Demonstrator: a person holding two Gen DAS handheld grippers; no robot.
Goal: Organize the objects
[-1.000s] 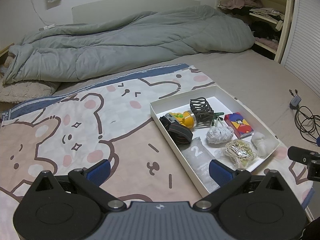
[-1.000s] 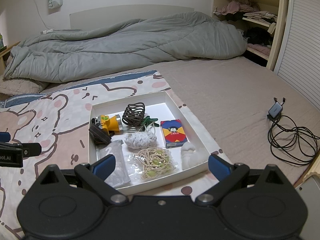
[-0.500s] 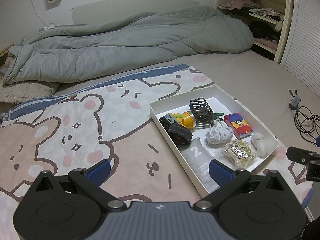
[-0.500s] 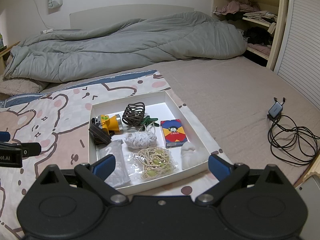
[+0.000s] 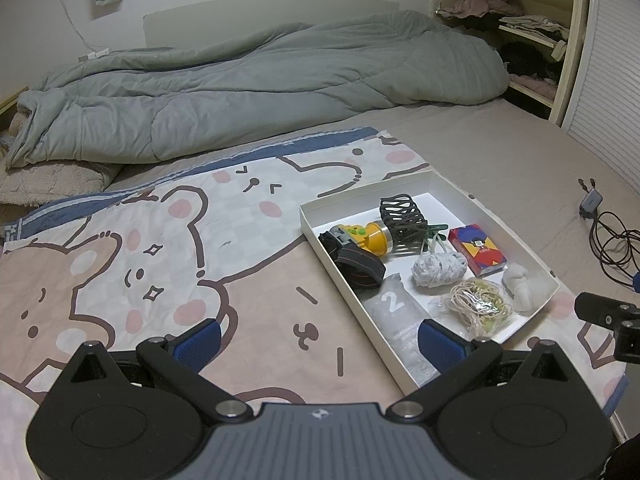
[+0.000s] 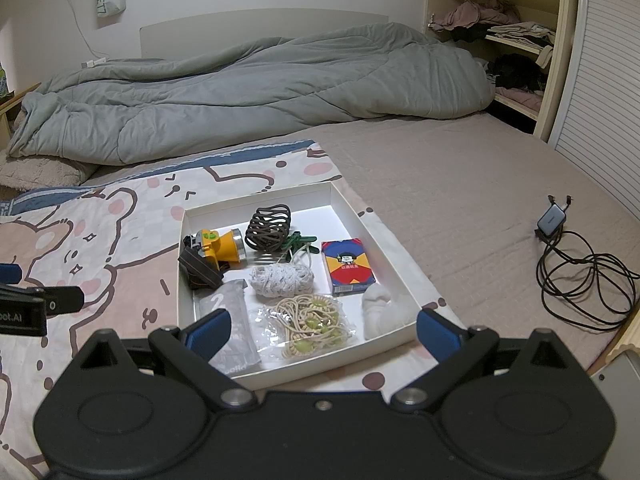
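I have a shallow white cardboard box lying on a pink cartoon-bear blanket spread over the bed, and I place everything else against that box. My left gripper hovers above the blanket just off the box's left side, its blue-padded fingers spread wide and holding nothing. My right gripper hangs over the box's near edge, its fingers likewise spread wide and empty. Inside the box, at the far left, sits a yellow headlamp with a black strap, and next to it a dark brown openwork wire holder lying on its side, touching a green plastic clip. Toward the box's right wall lies a red, blue and yellow card pack. In the middle rests a white and grey ball of yarn. Along the near edge I see a grey foil sachet marked 2, a clear bag of beige elastic hair ties with green beads and a white knotted cloth bundle. Beyond the box a rumpled grey-green duvet covers the head of the bed, and well to the box's right a black cable with a grey adapter lies on the mattress.
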